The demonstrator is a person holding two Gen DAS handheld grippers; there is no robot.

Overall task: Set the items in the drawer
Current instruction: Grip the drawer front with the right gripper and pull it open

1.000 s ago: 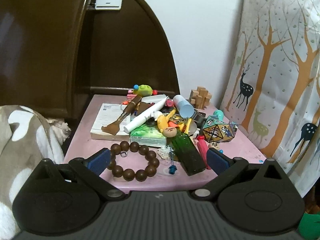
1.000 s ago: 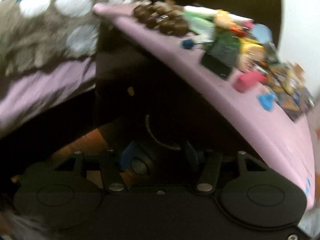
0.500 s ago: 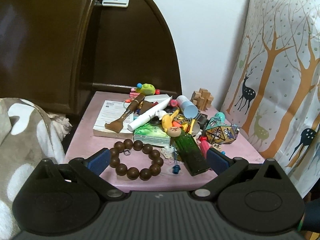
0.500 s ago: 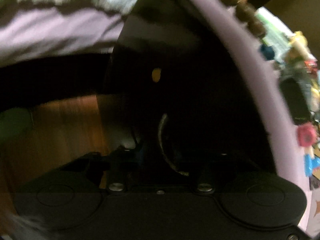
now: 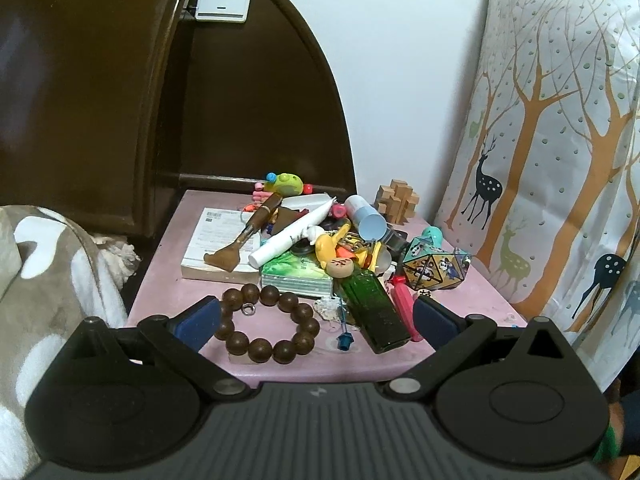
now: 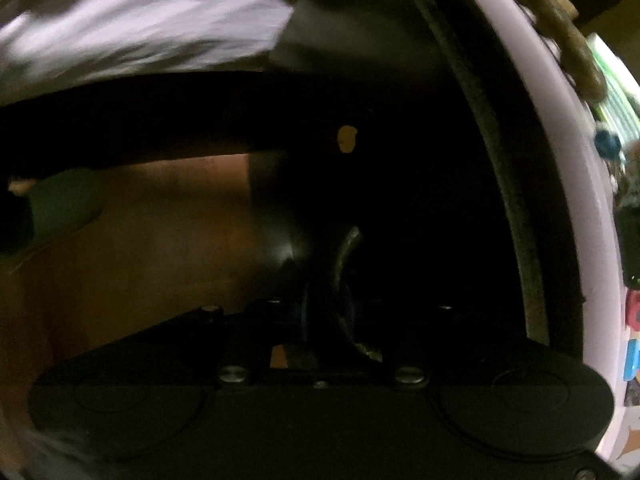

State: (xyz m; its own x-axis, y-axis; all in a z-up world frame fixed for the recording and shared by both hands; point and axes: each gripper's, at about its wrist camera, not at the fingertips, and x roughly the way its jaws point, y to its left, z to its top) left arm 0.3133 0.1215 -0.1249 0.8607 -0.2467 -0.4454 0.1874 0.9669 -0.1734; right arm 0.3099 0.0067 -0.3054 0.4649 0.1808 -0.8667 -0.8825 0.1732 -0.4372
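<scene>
Currently, your left gripper point(image 5: 316, 316) hangs spread and empty before the bead bracelet point(image 5: 267, 322), while your right gripper point(image 6: 326, 314) is clamped on the drawer handle point(image 6: 344, 264).

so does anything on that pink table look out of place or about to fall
Yes. The flat dark green glass bottle lies on its side with its base at the pink tabletop's front edge. Behind it, the white tube and long brown brush rest askew across a loose heap of toys.
</scene>
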